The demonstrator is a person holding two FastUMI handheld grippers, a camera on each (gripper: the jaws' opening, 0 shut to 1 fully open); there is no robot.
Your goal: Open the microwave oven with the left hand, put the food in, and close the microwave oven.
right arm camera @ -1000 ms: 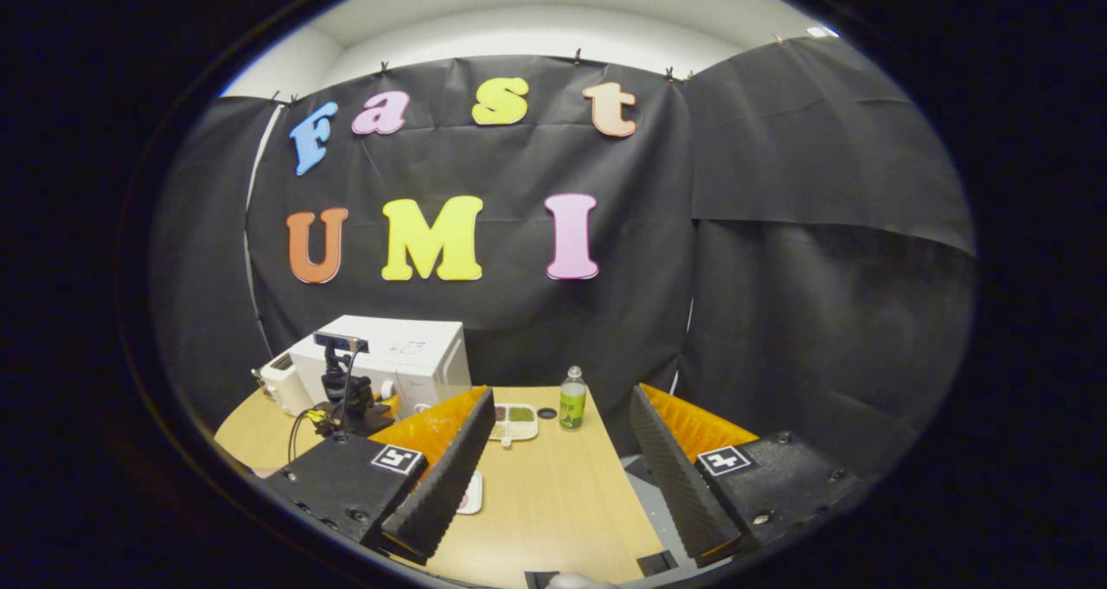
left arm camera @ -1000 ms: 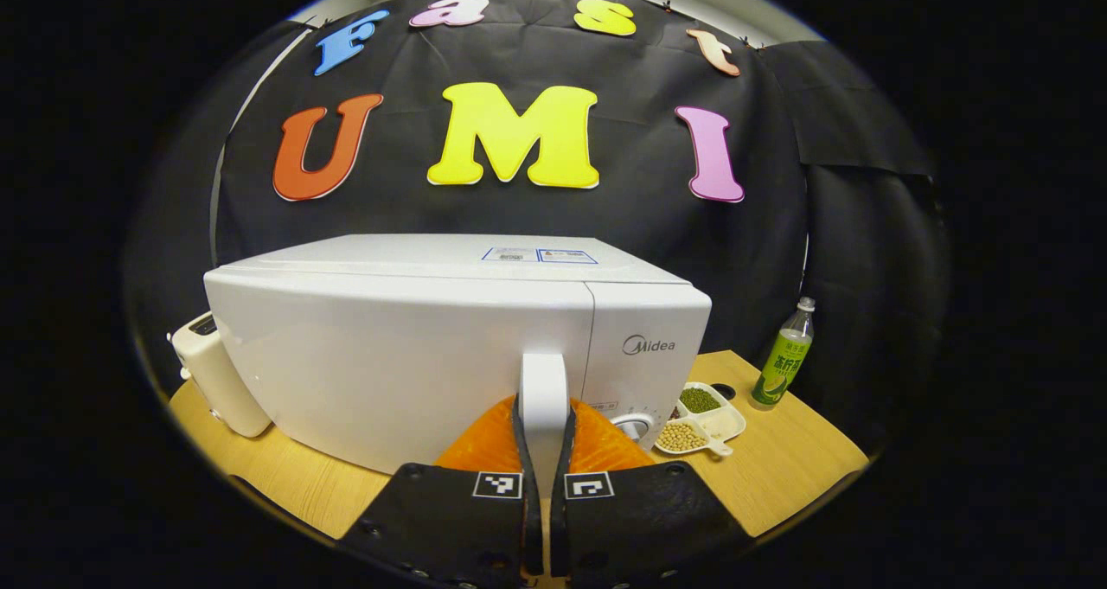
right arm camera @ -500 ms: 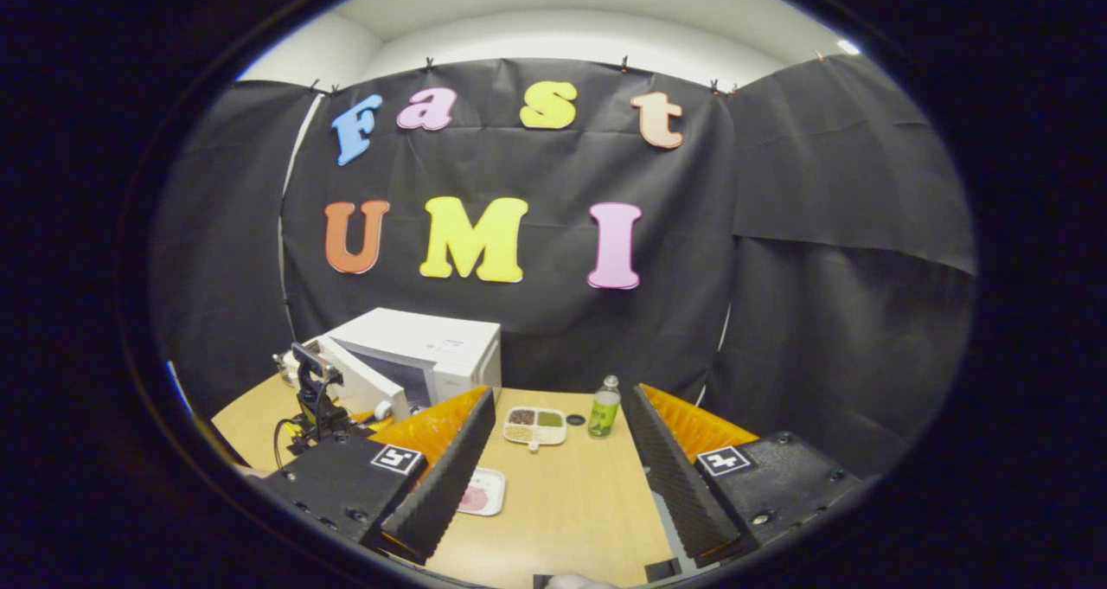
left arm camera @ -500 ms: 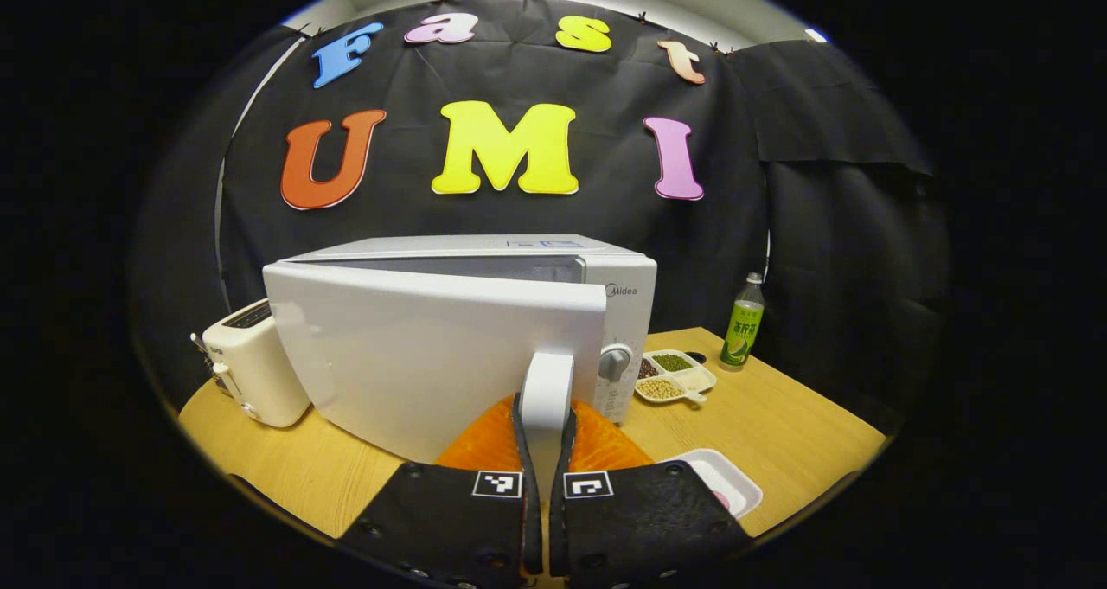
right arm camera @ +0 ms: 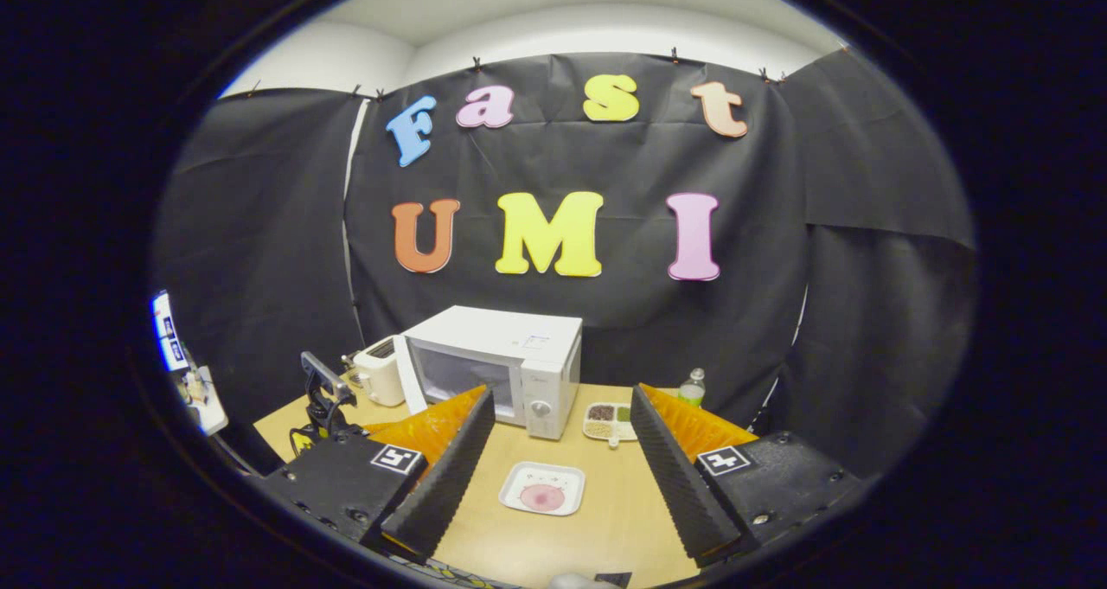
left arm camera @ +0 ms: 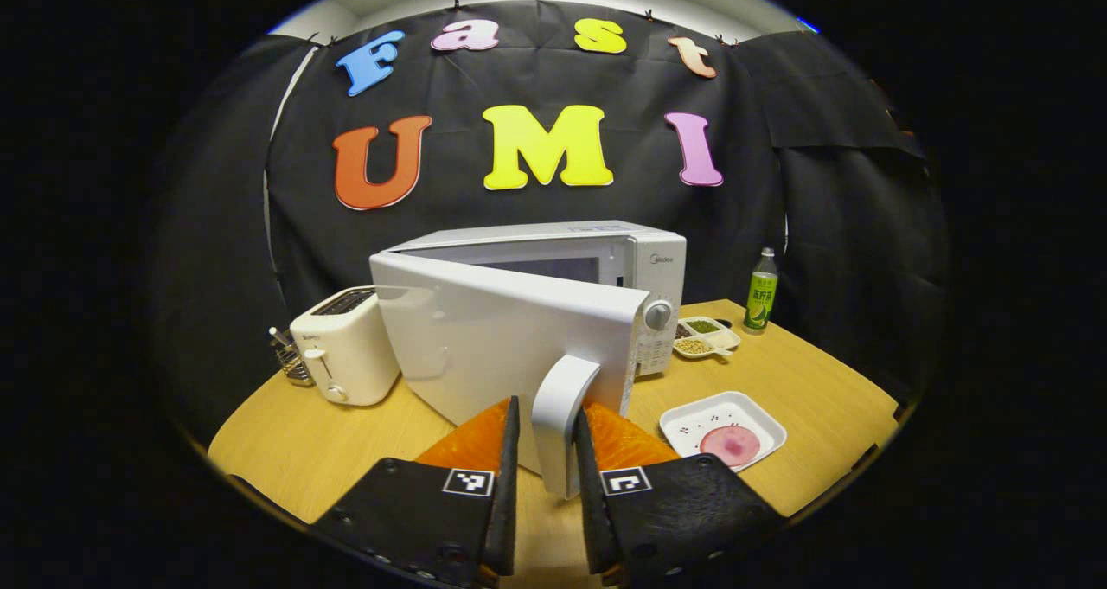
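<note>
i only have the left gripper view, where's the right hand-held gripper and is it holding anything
Observer: The right hand-held gripper is open and empty, above the table.
Operator: lined up with the food?
Observer: Roughly. In the right gripper view the food tray lies on the table between its fingers, untouched.
Operator: can it see into the microwave
Observer: Yes, the microwave cavity faces it; the door stands open at the left.

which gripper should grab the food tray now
Right. The right gripper is open and free, with the tray on the table between its jaws ahead. The left gripper is at the door handle.
</note>
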